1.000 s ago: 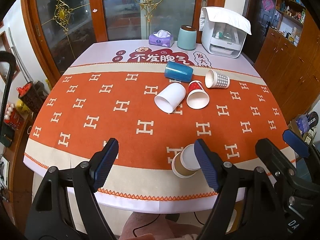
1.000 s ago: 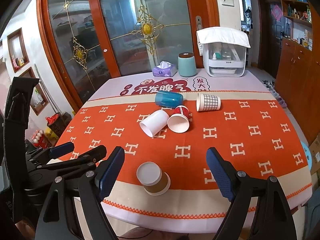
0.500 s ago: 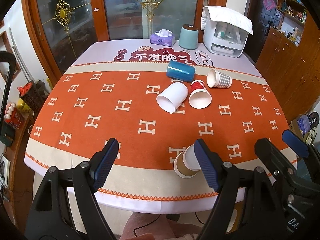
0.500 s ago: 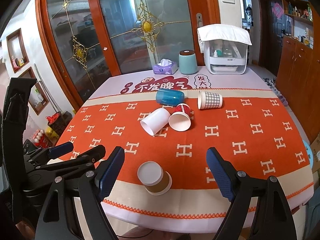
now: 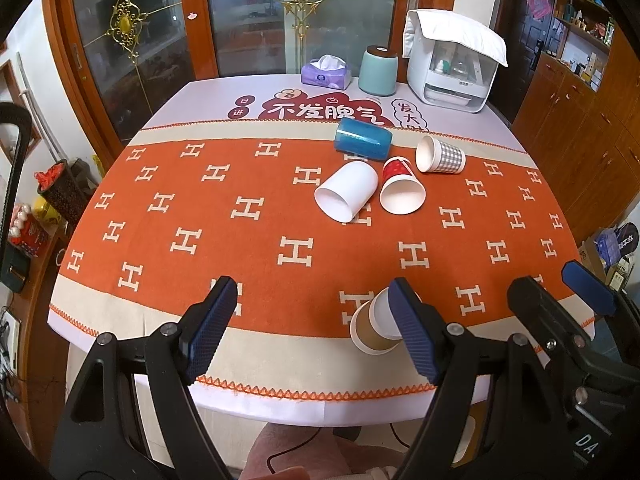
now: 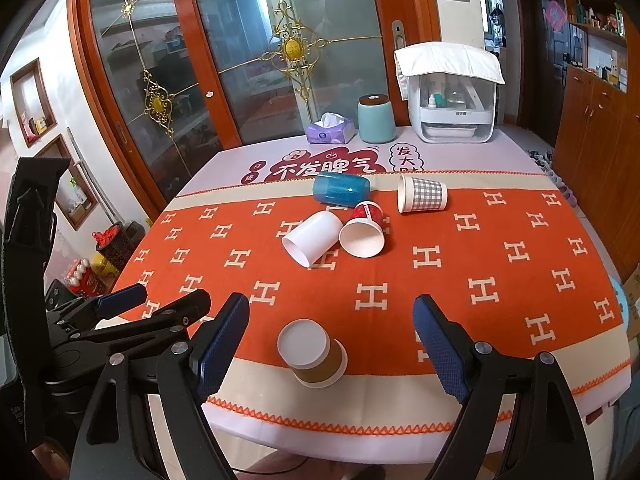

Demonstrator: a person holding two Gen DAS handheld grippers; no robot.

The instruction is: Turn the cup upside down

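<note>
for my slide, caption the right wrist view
Open right claw hovers over an upside-down brown paper cup near the edge of the orange H-patterned tablecloth.

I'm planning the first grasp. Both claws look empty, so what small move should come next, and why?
Probably ease the right claw forward and down around the brown cup: it sits upside down nearest the table edge, roughly between that claw's open fingers.

My right gripper [image 6: 332, 344] hangs spread wide over the near edge of the table [image 6: 400, 436], holding nothing. Between its blue pads [image 6: 222, 346] a brown cup [image 6: 314, 354] stands upside down on the orange cloth [image 6: 440, 280]. My left gripper [image 6: 156, 304] shows at the left, also parted. Farther off lie a white cup [image 6: 312, 238], a red cup [image 6: 363, 230], a checked cup [image 6: 422, 195] and a blue cup [image 6: 341, 189], all on their sides.
</note>
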